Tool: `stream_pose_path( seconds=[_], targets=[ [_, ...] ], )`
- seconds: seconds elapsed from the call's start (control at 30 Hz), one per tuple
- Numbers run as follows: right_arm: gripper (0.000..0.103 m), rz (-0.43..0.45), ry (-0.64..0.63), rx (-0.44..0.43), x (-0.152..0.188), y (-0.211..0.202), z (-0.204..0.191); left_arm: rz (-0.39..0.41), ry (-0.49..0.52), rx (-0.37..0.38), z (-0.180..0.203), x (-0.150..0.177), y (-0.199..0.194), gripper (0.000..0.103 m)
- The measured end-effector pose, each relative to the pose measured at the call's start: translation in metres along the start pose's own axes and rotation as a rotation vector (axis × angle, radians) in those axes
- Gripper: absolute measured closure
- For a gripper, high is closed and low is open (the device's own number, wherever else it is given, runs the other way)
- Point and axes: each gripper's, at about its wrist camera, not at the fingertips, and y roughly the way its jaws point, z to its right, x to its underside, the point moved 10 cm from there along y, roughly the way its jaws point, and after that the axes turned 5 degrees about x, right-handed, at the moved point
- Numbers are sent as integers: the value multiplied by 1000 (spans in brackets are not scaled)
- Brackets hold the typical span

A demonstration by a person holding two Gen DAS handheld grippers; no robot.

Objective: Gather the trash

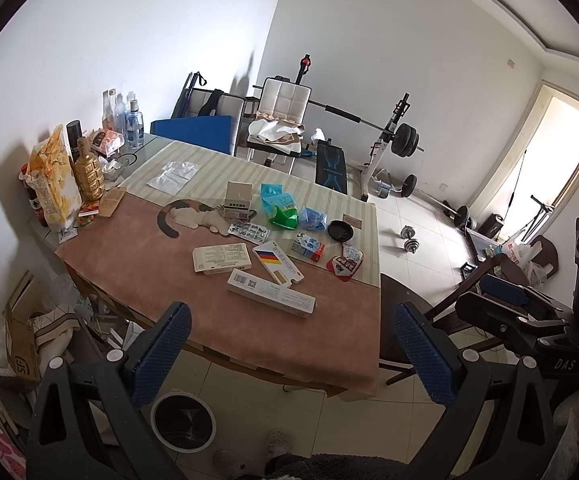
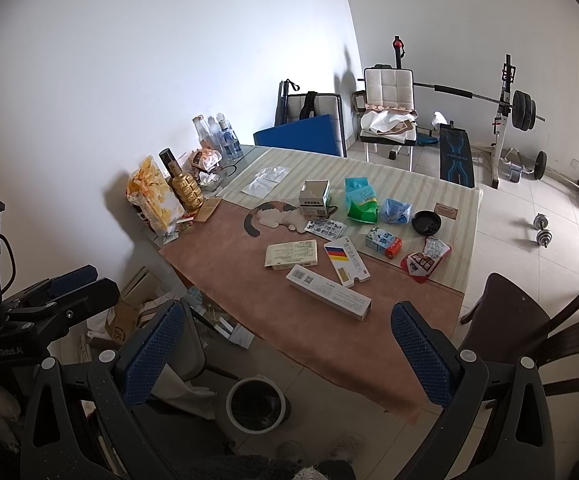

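White and long, the nearest box (image 1: 271, 293) lies close to the table's front edge, so it looks like the easiest trash to grab first. More trash sits behind it: a flat box (image 1: 222, 257), a striped box (image 1: 277, 269), a red wrapper (image 1: 344, 267), a green bag (image 1: 283, 216). The round bin (image 1: 182, 420) stands on the floor under that edge, ready for drops. The left gripper (image 1: 291, 354) and right gripper (image 2: 285, 354) both hang spread apart and empty, back from the table (image 1: 137, 264)
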Motion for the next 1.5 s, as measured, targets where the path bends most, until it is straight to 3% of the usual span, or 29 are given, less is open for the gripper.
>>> stream_pose_path(
  seconds=[0.87,0.93,1.03,1.27,1.5],
  targets=[
    [0,0,0,3,-4,-2,-5,0,0,-6,-1,0,0,0],
    [0,2,9,7,-4,-1,-6,3,1,-36,-5,0,-2,0],
    [0,3,32,32,-2,4,-7,5,19,-152,-15,-2,1,0],
    [0,-46,131,124,7,35,20,-53,2,-311,-64,-3,61,0],
    [0,-184,246,221,4,124,103,-235,-154,-304,-77,7,179,0]
  ],
)
